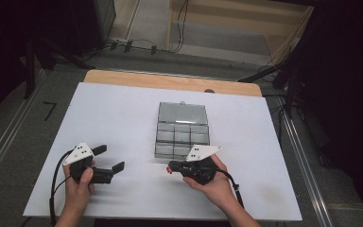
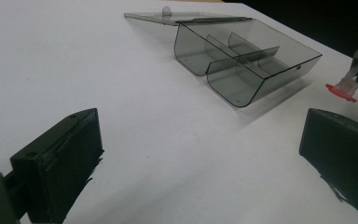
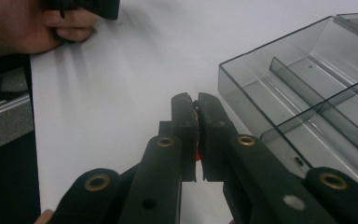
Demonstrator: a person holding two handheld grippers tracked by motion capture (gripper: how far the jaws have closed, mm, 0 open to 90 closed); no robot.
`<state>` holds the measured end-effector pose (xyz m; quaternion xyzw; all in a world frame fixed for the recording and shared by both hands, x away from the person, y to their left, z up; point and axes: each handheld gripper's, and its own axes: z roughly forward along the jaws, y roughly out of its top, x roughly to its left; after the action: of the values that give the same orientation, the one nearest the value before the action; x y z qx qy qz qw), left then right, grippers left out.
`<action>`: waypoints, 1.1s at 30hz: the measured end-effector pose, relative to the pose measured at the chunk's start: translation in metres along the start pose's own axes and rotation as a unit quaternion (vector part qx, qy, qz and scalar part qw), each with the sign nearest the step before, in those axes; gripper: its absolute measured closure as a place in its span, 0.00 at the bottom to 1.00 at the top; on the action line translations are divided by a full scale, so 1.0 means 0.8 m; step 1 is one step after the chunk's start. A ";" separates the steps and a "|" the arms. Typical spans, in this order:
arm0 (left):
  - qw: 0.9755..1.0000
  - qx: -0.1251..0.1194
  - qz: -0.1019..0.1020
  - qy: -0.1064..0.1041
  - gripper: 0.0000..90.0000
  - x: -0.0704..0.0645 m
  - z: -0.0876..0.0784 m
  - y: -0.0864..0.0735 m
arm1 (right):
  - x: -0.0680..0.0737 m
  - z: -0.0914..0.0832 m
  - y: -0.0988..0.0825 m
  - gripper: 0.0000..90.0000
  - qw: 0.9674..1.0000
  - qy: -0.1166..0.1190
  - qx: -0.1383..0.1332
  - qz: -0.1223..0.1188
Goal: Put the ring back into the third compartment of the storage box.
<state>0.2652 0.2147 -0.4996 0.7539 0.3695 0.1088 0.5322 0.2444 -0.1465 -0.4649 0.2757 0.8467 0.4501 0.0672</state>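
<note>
Left hand (image 1: 79, 182) enters from the bottom edge of the high view, wrapped around the body of the left gripper (image 1: 108, 158). That gripper points toward the right, its jaws standing wide apart; in the left gripper view both jaws sit at opposite edges with clear space between. Right hand (image 1: 212, 182) enters from the lower right, forearm angled inward, grasping the right gripper (image 1: 170, 167), which points left. Its jaws are pressed nearly together, a small red piece (image 3: 197, 156) pinched between them.
</note>
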 end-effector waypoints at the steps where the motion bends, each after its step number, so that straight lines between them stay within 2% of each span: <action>1: 1.000 0.001 0.000 0.000 0.00 0.000 0.000 0.000 | -0.002 -0.001 0.001 0.94 1.000 -0.002 -0.002 -0.001; 7: 1.000 0.001 0.001 0.001 0.00 0.000 0.000 0.000 | -0.013 -0.010 0.007 0.94 1.000 -0.009 -0.009 0.002; 19: 1.000 0.002 0.004 0.002 0.00 -0.001 0.000 0.000 | -0.035 -0.020 0.013 0.94 0.999 -0.022 -0.014 0.025; 33: 1.000 0.003 0.006 0.001 0.00 -0.001 0.001 0.000 | -0.056 -0.026 0.023 0.94 0.999 -0.042 -0.012 0.026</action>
<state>0.2648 0.2134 -0.4998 0.7574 0.3663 0.1116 0.5289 0.2817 -0.1769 -0.4443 0.3160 0.8300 0.4498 0.0944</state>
